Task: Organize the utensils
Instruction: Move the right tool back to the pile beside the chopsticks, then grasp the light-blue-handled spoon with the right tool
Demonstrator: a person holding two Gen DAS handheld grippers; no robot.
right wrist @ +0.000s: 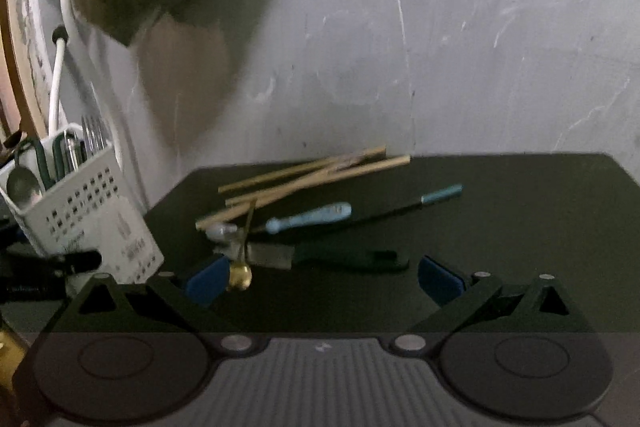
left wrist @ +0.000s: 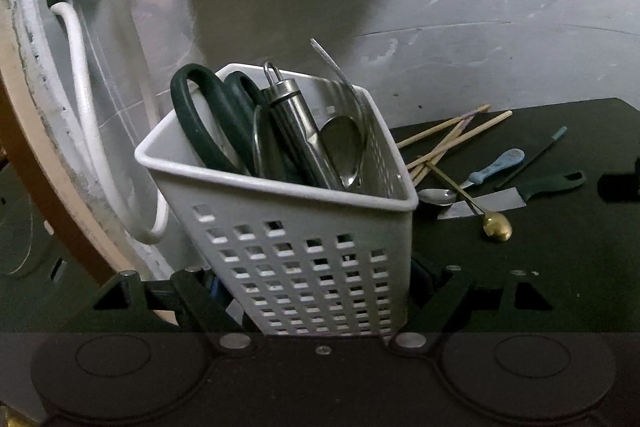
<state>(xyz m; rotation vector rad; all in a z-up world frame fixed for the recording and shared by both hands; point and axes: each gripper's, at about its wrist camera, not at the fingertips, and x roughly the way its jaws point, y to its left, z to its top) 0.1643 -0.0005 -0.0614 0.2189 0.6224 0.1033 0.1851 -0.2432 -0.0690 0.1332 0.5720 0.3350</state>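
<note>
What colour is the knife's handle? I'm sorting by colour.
Dark green handle; left wrist view shows it best.

The caddy (left wrist: 304, 267) looks like smooth white plastic with a perforated wall — inside, a glossy steel spoon (left wrist: 344, 151) and rubbery dark scissor handles (left wrist: 200, 119). Matt pale wooden chopsticks (right wrist: 312, 179) lie on a dull black table (right wrist: 520, 227).

My left gripper (left wrist: 320, 291) flanks the caddy (left wrist: 304, 267), which holds scissors (left wrist: 208, 123), a spoon (left wrist: 344, 147) and a fork (left wrist: 340, 75). To its right, on the mat (left wrist: 560, 267), lie chopsticks (left wrist: 448, 143), a knife (left wrist: 532, 187) and a long spoon (left wrist: 496, 225), before the wall (left wrist: 480, 7).
</note>
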